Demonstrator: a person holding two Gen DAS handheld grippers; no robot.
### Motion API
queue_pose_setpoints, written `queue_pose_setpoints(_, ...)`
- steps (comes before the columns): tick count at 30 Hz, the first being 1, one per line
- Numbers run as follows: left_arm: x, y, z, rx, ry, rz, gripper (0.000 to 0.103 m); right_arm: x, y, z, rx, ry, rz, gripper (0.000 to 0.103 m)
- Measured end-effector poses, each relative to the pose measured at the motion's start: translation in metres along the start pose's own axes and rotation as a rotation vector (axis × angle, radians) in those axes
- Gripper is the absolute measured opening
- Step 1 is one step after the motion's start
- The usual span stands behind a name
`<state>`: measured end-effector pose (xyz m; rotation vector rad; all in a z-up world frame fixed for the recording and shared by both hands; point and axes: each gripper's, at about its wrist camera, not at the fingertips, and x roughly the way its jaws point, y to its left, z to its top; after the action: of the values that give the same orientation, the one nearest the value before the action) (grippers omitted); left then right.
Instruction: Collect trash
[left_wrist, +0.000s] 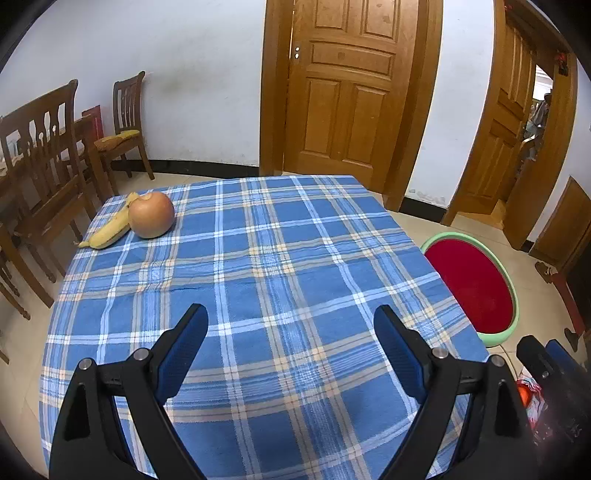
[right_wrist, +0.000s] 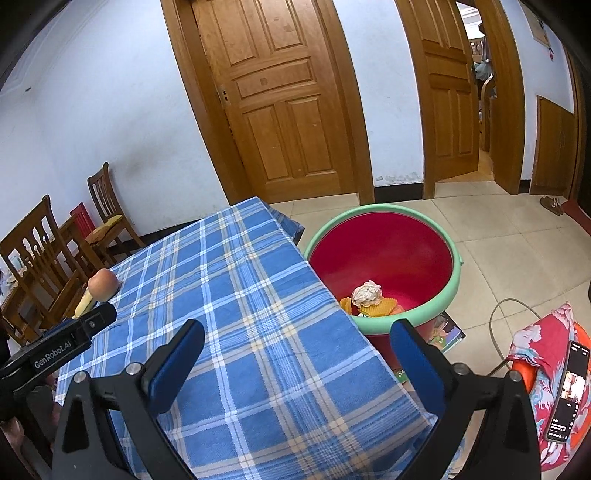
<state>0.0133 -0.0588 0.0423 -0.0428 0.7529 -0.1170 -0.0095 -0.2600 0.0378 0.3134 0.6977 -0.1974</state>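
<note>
Both hand-held grippers hang over the checked counter with jaws apart, nothing between them.

In the left wrist view the left hand-held gripper (left_wrist: 291, 314) fills the lower middle of the frame, tilted down at the blue plaid counter (left_wrist: 280, 258), its blue-padded fingers (left_wrist: 184, 347) spread wide over bare cloth. A banana peel (left_wrist: 109, 230) and a round brownish fruit (left_wrist: 151, 215) lie touching each other in the upper left, well apart from the jaws. In the right wrist view the right hand-held gripper (right_wrist: 297, 330) points down likewise over the counter's right edge, its jaws wide and empty. The red basin with a green rim (right_wrist: 384, 328) stands on the floor just beside the counter, centre right, holding a crumpled paper ball (right_wrist: 366, 293) and orange scraps (right_wrist: 384, 308).
</note>
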Motion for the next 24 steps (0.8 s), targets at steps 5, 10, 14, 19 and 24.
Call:
queue_pose_setpoints(5,0.0003,0.0019,-0.0005,-0.001,-0.001,-0.003,0.09,-0.0003,0.0005,0.0,0.0,0.0,-0.001,0.102)
queue_pose_setpoints(10,-0.0001,-0.0002,-0.0007,0.006,-0.003,-0.01,0.09,-0.0002,0.0,0.0,0.0,0.0,-0.001,0.102)
queue_pose_setpoints(14,0.0001,-0.0016,-0.001,0.01,-0.002,-0.015,0.09,-0.0005,0.0003,-0.0001,0.0,-0.001,-0.001,0.102)
queue_pose_setpoints(19,-0.0007,-0.0018,-0.0014,0.01,-0.002,-0.015,0.09,-0.0002,0.0,-0.0002,0.0,-0.001,0.0,0.102)
queue_pose_setpoints(24,-0.0008,-0.0018,-0.0013,0.01,-0.003,-0.018,0.09,-0.0001,0.0,-0.0003,0.0,-0.001,0.0,0.102)
